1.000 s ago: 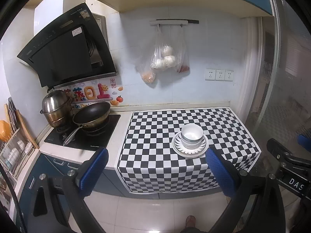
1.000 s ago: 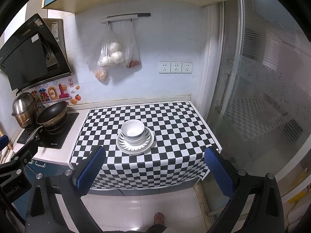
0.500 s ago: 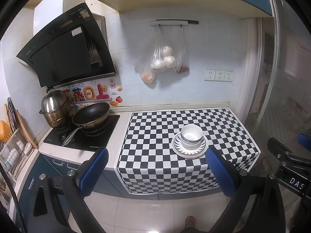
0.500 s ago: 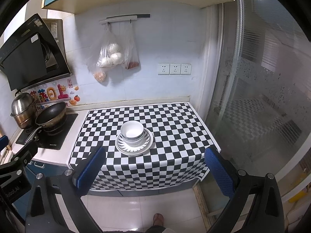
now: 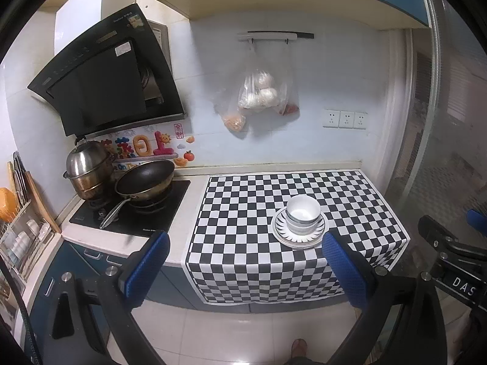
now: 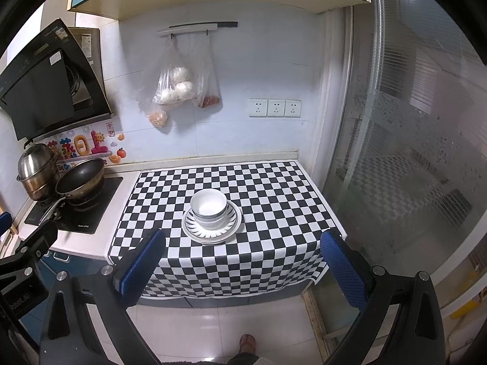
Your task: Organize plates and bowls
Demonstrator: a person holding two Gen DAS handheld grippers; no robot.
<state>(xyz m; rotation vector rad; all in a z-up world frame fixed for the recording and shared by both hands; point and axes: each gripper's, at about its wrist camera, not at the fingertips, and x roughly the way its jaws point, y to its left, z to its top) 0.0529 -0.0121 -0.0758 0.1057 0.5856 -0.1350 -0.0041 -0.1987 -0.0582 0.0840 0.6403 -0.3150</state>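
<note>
L gripper (image 5: 245,261): jaws spread wide, nothing between the blue pads; held back from the counter, over the floor.
R gripper (image 6: 242,261): same, wide open and empty, off the counter edge; its body also shows at the R edge of the left wrist view.
Bowls (image 6: 208,208): white, stacked, grey bands on the outside; count unclear, looks like 2–3. Top one empty, upright.
Plates (image 6: 212,225): white w/ dark radial rim pattern, stacked under the bowls; count unclear.
Stack location: on checkered cloth (image 6: 274,188), front-centre, near the front edge; well apart from both grippers.
Cloth: black/white, covers R part of counter, hangs over the front.
Stove side: frying pan (image 5: 145,180) and steel pot (image 5: 86,170) on black hob, L of cloth.
Wall: plastic bags (image 5: 258,94) on a rail, 3 sockets (image 5: 345,119).
Floor: person's foot (image 6: 248,343) at the bottom edge.
</note>
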